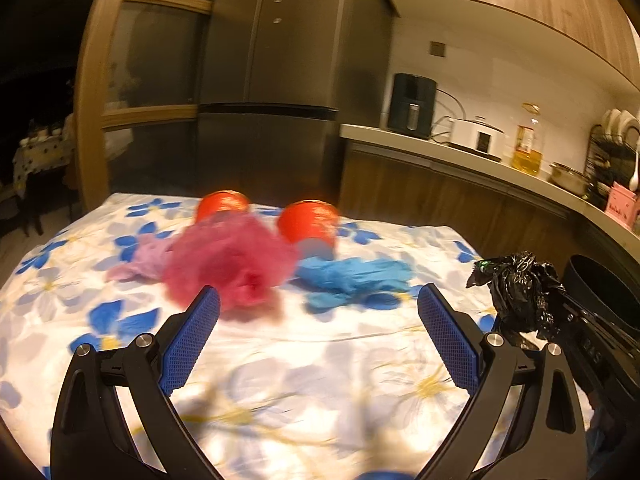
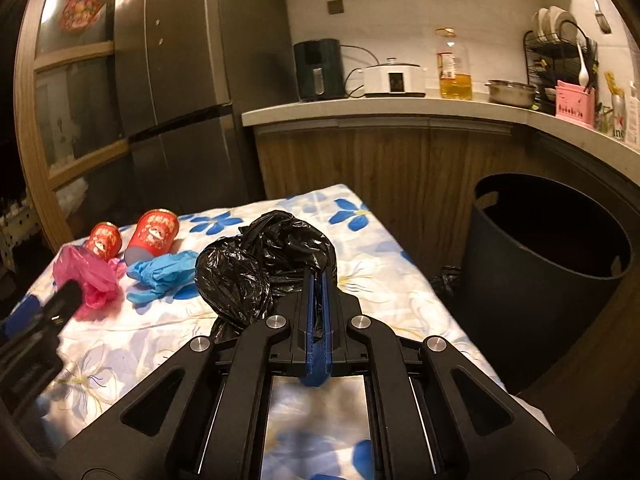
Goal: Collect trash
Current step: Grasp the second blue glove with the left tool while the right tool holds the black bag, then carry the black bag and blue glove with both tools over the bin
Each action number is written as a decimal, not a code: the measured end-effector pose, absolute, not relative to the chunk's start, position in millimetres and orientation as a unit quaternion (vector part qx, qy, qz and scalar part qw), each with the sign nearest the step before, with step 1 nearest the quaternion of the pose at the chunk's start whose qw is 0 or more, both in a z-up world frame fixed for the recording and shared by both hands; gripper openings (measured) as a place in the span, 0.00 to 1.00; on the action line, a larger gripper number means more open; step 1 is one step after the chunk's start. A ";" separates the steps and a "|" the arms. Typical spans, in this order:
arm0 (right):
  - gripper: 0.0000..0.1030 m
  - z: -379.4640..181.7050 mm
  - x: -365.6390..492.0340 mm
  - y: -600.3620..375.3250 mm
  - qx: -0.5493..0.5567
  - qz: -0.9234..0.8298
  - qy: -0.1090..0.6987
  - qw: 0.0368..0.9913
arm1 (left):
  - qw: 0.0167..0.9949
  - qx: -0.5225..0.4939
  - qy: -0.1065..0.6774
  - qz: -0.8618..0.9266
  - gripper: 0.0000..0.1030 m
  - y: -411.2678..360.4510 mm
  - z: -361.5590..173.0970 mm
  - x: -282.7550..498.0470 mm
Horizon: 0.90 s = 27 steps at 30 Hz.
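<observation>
I have the crumpled black bag point(image 2: 256, 276) pinched in my right gripper point(image 2: 318, 284), pads pressed together on a fold of it, near the right edge of the tabletop point(image 2: 360, 216). The dark bin point(image 2: 540, 280) stands on the floor just past that edge, mouth open. My left gripper point(image 1: 318, 300) is spread wide and holds nothing, pointing toward the pink bag point(image 1: 232, 264). The blue glove point(image 1: 352, 280) lies right of that, and two red cans point(image 1: 306, 222) lie on their sides toward the far edge. My worry: only thin film is clamped, so the bag could slip free or snag the cloth before it clears the bin's rim.
</observation>
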State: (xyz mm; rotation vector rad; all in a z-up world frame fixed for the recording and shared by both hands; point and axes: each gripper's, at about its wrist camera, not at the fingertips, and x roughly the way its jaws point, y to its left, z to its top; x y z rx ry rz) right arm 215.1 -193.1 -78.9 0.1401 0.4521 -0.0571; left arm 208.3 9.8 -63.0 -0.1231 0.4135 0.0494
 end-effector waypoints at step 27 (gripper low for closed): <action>0.04 -66.3 196.7 -220.2 0.084 -0.026 0.200 0.976 | 0.939 -0.074 0.331 0.065 0.22 -23.4 -108.1 337.8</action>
